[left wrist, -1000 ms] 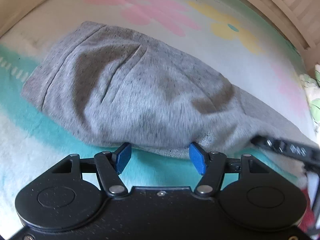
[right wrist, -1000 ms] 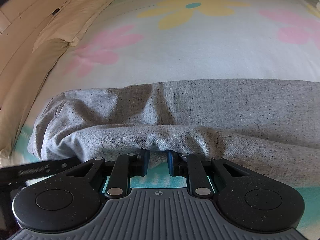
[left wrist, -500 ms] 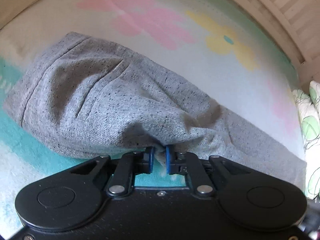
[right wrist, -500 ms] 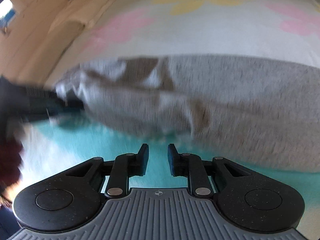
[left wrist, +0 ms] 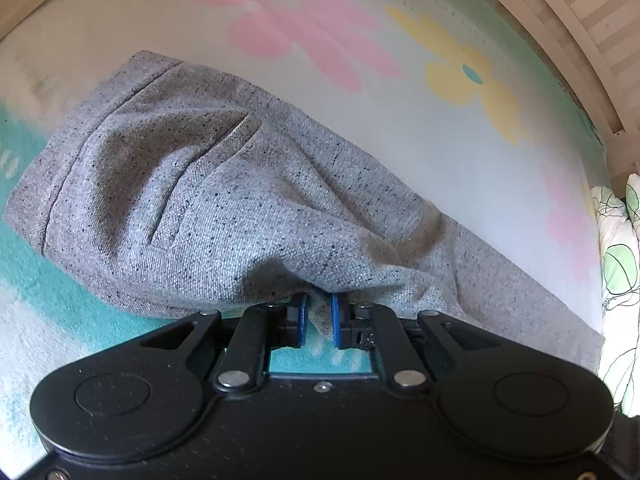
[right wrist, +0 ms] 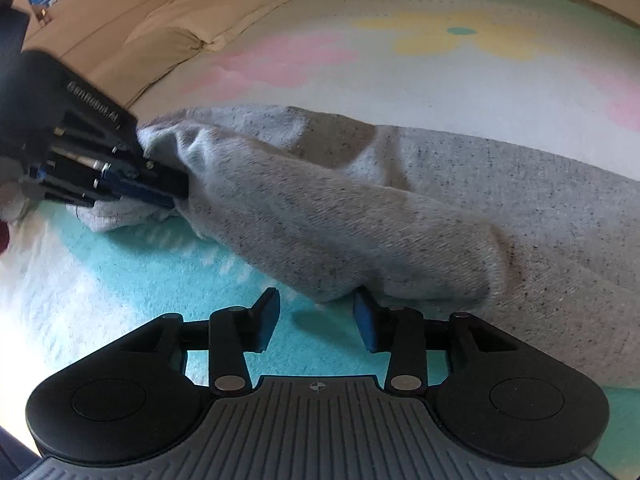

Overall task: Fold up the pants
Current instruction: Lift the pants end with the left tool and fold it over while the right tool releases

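Note:
Grey speckled pants [left wrist: 224, 200] lie bunched on a flowered bed sheet [left wrist: 500, 184], waistband end at the left. My left gripper [left wrist: 318, 316] is shut on a pinch of the near edge, and the cloth rises in a fold from its blue pads. In the right wrist view the pants [right wrist: 360, 216] stretch across the middle, and the left gripper [right wrist: 160, 188] clamps their left end. My right gripper [right wrist: 318, 316] sits just in front of the near fold with its jaws opening. No cloth is between its pads; the right fingertip [right wrist: 362, 312] is close under the fold's edge.
A cream pillow [right wrist: 224, 12] lies at the far left of the bed. A slatted wooden bed frame [left wrist: 580, 20] runs along the far right side. A green-patterned cloth [left wrist: 616, 260] lies at the right edge. Teal sheet [right wrist: 180, 264] shows in front of the pants.
The left gripper has closed on the pants' near edge and gathered it into a fold. The right gripper has let go of its fold, shifted along the pants and opened its jaws.

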